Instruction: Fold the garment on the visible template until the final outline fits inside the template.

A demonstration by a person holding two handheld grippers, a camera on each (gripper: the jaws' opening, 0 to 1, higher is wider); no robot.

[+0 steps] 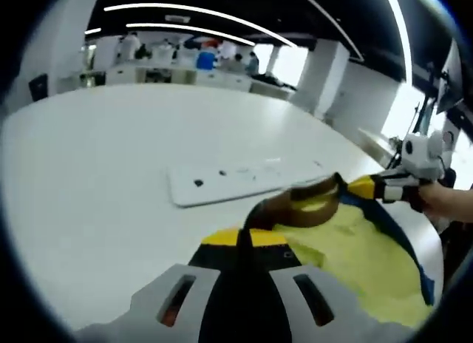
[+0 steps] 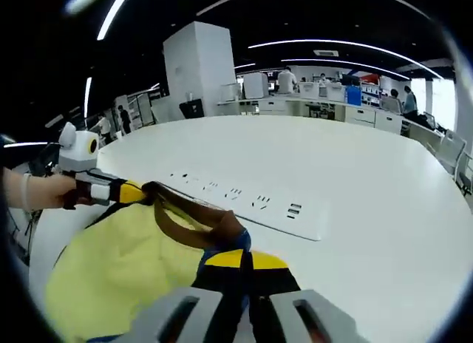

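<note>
We saw the left gripper (image 1: 242, 243) with its jaws pinched narrow on the brown collar edge of the yellow garment (image 1: 347, 254), and the right gripper (image 2: 244, 258) clamped the same way on the collar at its other end, so the brown band stretched between the two. In the left gripper view the right gripper (image 1: 392, 188) came in from the right, held by a hand (image 1: 447, 199); in the right gripper view the left gripper (image 2: 111, 189) came in from the left, with a hand (image 2: 33, 191) behind it. The garment (image 2: 126, 265) hung and lay at the near edge of the white counter (image 1: 96, 180), its yellow body with a blue border spreading below the jaws. Beyond the collar, a flush white power-socket panel (image 2: 259, 204) lay in the counter (image 2: 384, 210), just past the garment, and the wide white surface beyond it stood bare toward the far edge. The lower part of the garment was cut off by the edge of both views, and we could not make out a template under it. People and desks in the far room were too small to tell apart.
</note>
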